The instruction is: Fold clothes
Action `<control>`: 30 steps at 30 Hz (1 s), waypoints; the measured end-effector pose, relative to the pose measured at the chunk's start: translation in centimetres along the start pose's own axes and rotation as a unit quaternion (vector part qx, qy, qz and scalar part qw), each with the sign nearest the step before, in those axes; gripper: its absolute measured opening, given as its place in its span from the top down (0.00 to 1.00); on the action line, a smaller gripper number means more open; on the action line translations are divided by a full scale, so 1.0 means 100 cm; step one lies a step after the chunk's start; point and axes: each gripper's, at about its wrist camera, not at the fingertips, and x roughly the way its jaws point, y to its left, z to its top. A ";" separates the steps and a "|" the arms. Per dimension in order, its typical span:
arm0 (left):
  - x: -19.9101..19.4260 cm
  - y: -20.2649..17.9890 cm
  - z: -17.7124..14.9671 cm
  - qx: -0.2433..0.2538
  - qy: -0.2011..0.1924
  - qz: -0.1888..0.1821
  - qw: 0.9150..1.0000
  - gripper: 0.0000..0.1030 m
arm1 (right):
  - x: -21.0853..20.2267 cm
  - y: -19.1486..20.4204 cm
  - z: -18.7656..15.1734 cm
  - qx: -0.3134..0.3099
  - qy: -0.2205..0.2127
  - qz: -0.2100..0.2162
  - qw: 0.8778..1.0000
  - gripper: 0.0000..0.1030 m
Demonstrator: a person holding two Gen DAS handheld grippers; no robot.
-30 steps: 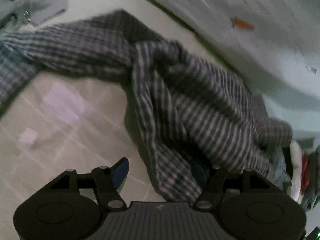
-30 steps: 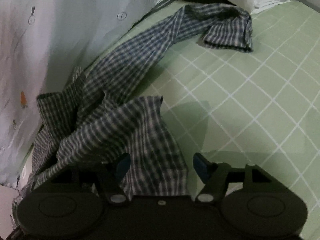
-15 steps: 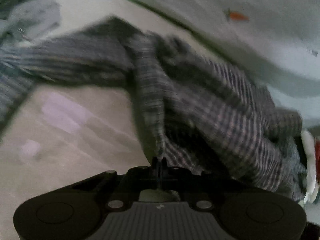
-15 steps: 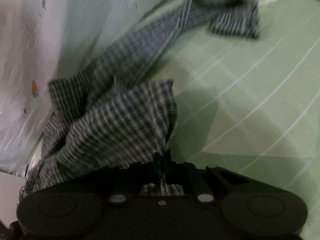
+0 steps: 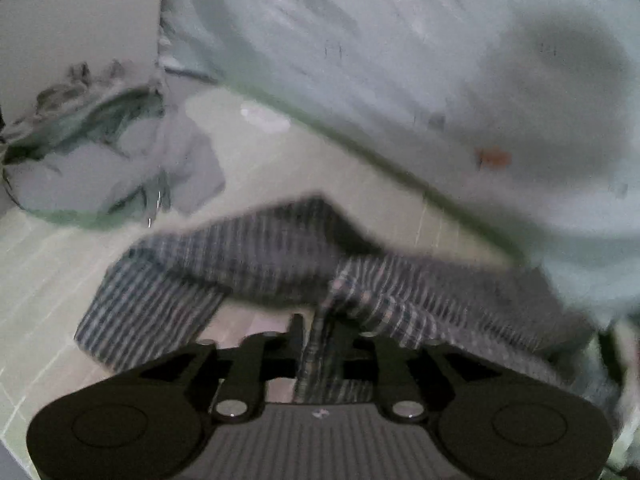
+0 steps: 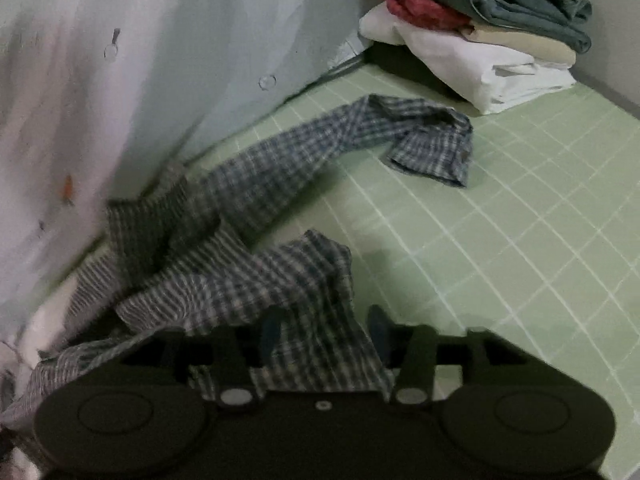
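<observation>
While the checked shirt [image 6: 256, 292] lies crumpled on the green gridded bed sheet [image 6: 500, 240], a fold of it is seen between the just-opening jaws of the left hand-held gripper [image 5: 318, 340], and its hem between the parted, just-opening jaws of the right hand-held gripper [image 6: 324, 334]; folded clothes [image 6: 480, 32] are stacked far ahead of the latter
</observation>
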 end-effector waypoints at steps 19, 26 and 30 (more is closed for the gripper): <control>0.038 0.008 -0.085 0.094 0.133 -0.020 0.986 0.24 | 0.017 -0.004 -0.072 -0.075 0.065 -0.080 0.992 0.17; 0.047 0.005 -0.088 0.110 0.114 -0.013 0.987 0.91 | 0.024 0.010 -0.071 -0.134 0.048 -0.079 0.987 0.46; 0.043 0.010 -0.083 0.096 0.112 -0.030 0.989 0.96 | 0.020 0.009 -0.066 -0.158 0.048 -0.083 0.983 0.94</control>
